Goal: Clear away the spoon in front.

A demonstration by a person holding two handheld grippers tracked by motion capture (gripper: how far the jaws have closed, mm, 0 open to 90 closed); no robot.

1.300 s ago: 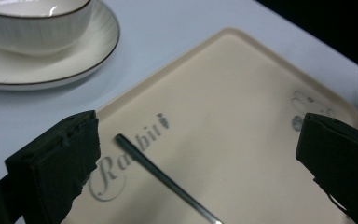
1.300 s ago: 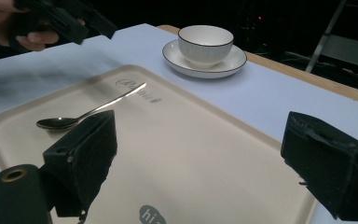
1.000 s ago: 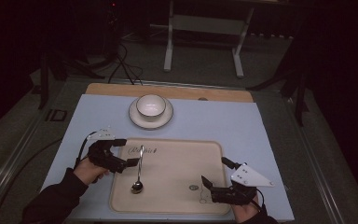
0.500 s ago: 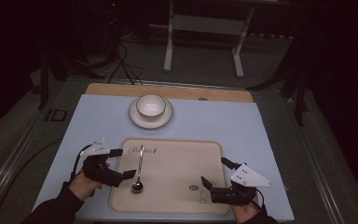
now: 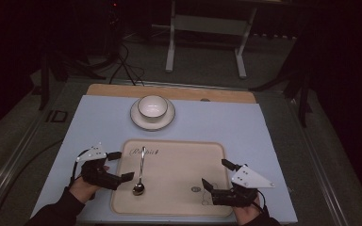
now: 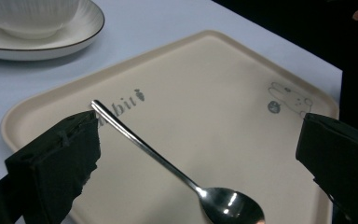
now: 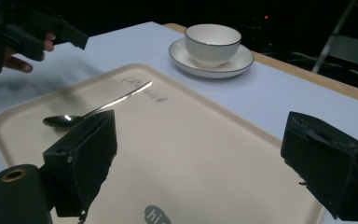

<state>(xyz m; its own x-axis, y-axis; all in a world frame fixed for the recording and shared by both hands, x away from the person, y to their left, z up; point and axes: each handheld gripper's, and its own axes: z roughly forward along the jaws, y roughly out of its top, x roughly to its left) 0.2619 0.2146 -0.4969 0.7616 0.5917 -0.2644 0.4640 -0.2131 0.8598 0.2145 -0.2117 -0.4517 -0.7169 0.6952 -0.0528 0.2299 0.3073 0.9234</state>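
Spoon (image 6: 168, 161) is framed between the spread jaws of the left gripper (image 5: 121, 165), with nothing yet pinched; one jaw is seen close by the handle tip at the left of the left gripper view, though contact cannot be told. It lies flat on the tray (image 5: 179, 155), left of centre in the high view, bowl end toward the bottom. Grasping is judged barely begun: closing and lifting remain. The right gripper (image 5: 215, 176) is held open and empty over the tray's lower right corner. A cup on a saucer (image 5: 152, 111) stands beyond, at upper centre.
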